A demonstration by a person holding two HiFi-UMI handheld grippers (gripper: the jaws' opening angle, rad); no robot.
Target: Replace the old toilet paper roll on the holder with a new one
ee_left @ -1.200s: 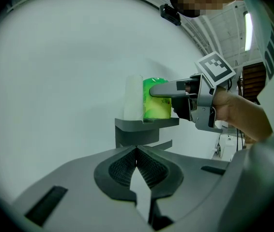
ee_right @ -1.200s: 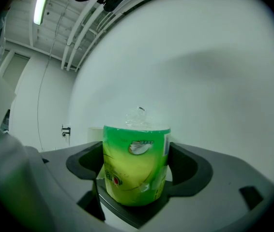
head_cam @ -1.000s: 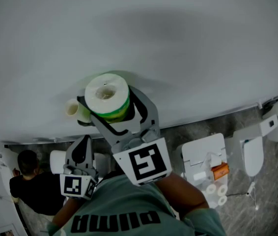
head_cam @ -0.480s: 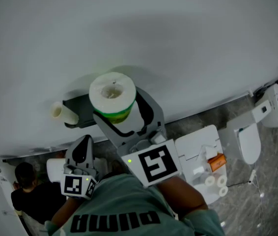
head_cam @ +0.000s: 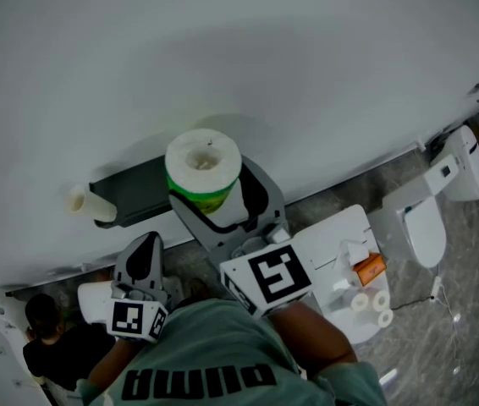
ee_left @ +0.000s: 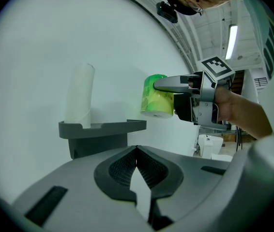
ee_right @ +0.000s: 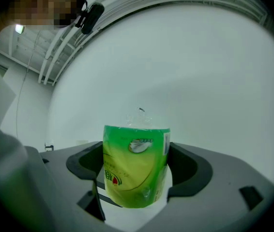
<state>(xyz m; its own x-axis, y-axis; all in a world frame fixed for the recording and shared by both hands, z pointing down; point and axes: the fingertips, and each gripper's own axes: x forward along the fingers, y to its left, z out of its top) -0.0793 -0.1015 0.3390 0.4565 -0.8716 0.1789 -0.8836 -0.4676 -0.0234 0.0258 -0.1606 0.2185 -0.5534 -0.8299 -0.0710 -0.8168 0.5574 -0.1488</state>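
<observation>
Roll (head_cam: 203, 172), in green wrap, is sitting clamped between the jaws of the right gripper (head_cam: 208, 189); the right gripper view is showing both jaws pressing on its sides, end face pointing at the wall (head_cam: 307, 74); roll is hanging in the air just in front of the wall, beside the right end of the holder (head_cam: 138, 194), not touching it; holder is a dark grey wall bracket; old core (head_cam: 87, 203), a bare pale tube, is sticking out at the holder's left end, so it is not yet off; left gripper (ee_left: 136, 151) is clenched with nothing in it, jaws meeting tip to tip in its own view, and it is aiming at the holder from below, near but apart from it.

Step in hand, as a judgement: swap is barely begun; new roll is being brought up while the old core is occupying the holder; removal is looking like the step due now.

Next move is probably calling for the left gripper opening, closing round the core and sliding it off its end; right gripper is needing to keep the roll clear meanwhile; wrap is likely needing to come off too; thin core may be crushing under a hard squeeze.
</observation>
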